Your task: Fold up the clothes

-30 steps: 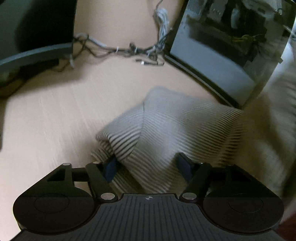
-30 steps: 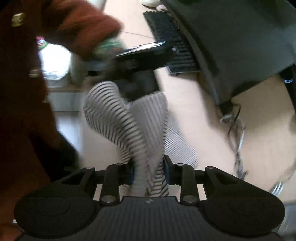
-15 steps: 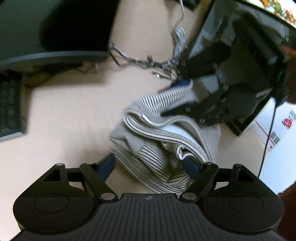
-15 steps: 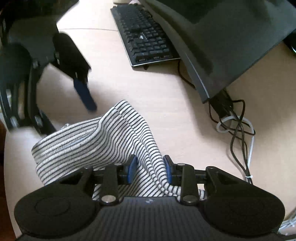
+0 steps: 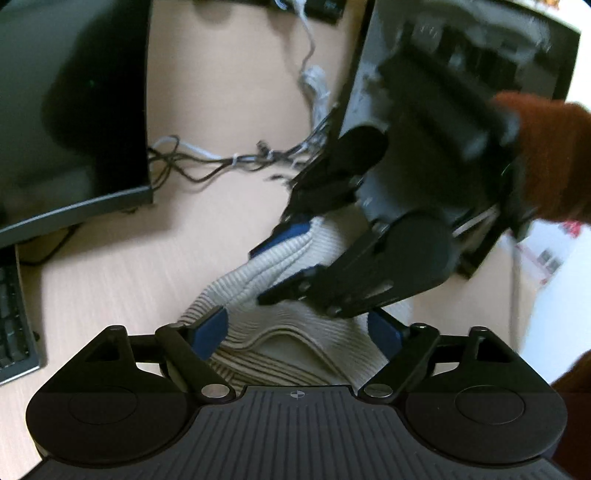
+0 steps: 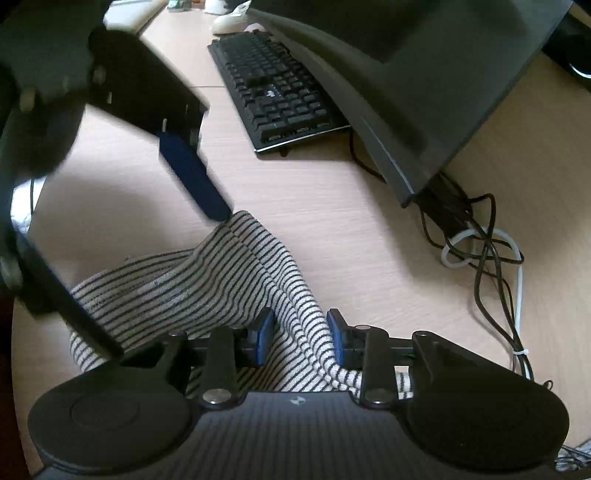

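- Striped knit garment [image 6: 207, 291] is bunched on the light wood desk [image 6: 332, 206], in front of the black keyboard [image 6: 277, 92] and the tilted monitor [image 6: 424, 74].
- Right gripper [image 6: 300, 336]: jaws narrow, blue pads pinching a raised ridge of the striped fabric. Cloth runs between the pads and back under the gripper body. Clenched on the garment.
- Same grip from the left wrist view: right gripper [image 5: 280, 258] comes in from upper right, with a bundled fold of the garment [image 5: 280, 332] clamped between its blue-tipped fingers.
- A rust-coloured sleeve [image 5: 546, 155] sits behind that gripper, motion-blurred.
- Left gripper [image 5: 301, 328]: jaws wide apart, released. Blue pads straddle the pile; the left pad sits at the fabric's edge, the right pad is partly hidden behind the right gripper's linkage. No sign of either pad squeezing the cloth.
- In the right wrist view the left gripper [image 6: 122, 258] fills the upper left, blurred. One blue finger [image 6: 192, 177] points down with its tip right at the top edge of the garment; cannot tell whether it touches.
- The other finger is a dark bar crossing the left part of the pile.
- Tangle of black and white cables [image 6: 480, 251] lies on the desk right of the garment, apart from it.
- A white mouse [image 6: 229, 22] sits beyond the keyboard.
- Left wrist view also shows a second dark monitor [image 5: 74, 110] at upper left and cables [image 5: 221, 162] across the desk behind the garment.
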The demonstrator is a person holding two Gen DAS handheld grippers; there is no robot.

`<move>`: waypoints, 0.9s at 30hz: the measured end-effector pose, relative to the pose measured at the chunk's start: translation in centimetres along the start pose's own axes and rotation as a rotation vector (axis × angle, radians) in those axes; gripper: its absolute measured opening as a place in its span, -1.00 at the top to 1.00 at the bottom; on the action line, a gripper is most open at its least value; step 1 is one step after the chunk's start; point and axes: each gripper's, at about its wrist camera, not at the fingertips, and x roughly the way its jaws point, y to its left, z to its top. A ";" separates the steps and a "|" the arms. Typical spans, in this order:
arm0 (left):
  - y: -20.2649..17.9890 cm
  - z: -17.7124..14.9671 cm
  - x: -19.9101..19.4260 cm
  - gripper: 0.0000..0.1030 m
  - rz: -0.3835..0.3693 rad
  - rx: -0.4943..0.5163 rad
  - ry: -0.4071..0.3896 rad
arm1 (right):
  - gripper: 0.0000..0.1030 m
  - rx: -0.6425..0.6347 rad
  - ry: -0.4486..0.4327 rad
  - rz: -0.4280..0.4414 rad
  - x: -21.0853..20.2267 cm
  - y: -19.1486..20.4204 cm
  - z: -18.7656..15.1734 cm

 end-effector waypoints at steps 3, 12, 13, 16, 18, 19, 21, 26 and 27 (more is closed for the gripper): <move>0.6 -0.2 1.2 -0.61 0.039 -0.008 0.028 | 0.36 0.027 -0.026 -0.001 -0.4 -0.2 -0.2; 3.2 -1.3 2.1 -0.61 0.052 -0.128 0.037 | -0.34 0.434 -0.250 -0.190 -7.2 -1.9 -4.4; 3.3 -1.3 2.2 -0.61 0.056 -0.134 0.036 | -0.34 0.504 -0.267 -0.203 -7.8 -2.4 -5.4; 3.7 -1.4 2.5 -0.63 0.053 -0.161 0.041 | -0.19 0.668 -0.302 -0.236 -8.8 -3.5 -7.9; 3.9 -1.6 2.5 -0.64 0.051 -0.174 0.045 | -0.14 0.741 -0.327 -0.242 -9.3 -4.1 -9.1; 3.9 -1.7 2.5 -0.64 0.052 -0.178 0.047 | -0.14 0.758 -0.330 -0.231 -9.3 -4.2 -9.4; 4.0 -1.9 2.5 -0.65 0.052 -0.185 0.049 | -0.15 0.795 -0.319 -0.180 -8.9 -4.3 -9.8; 4.1 -2.1 2.4 -0.67 0.059 -0.189 0.054 | -0.08 0.843 -0.261 -0.084 -6.6 -4.1 -9.2; 4.1 -2.1 2.3 -0.67 0.065 -0.189 0.055 | 0.20 0.834 -0.260 -0.097 -6.3 -3.9 -8.8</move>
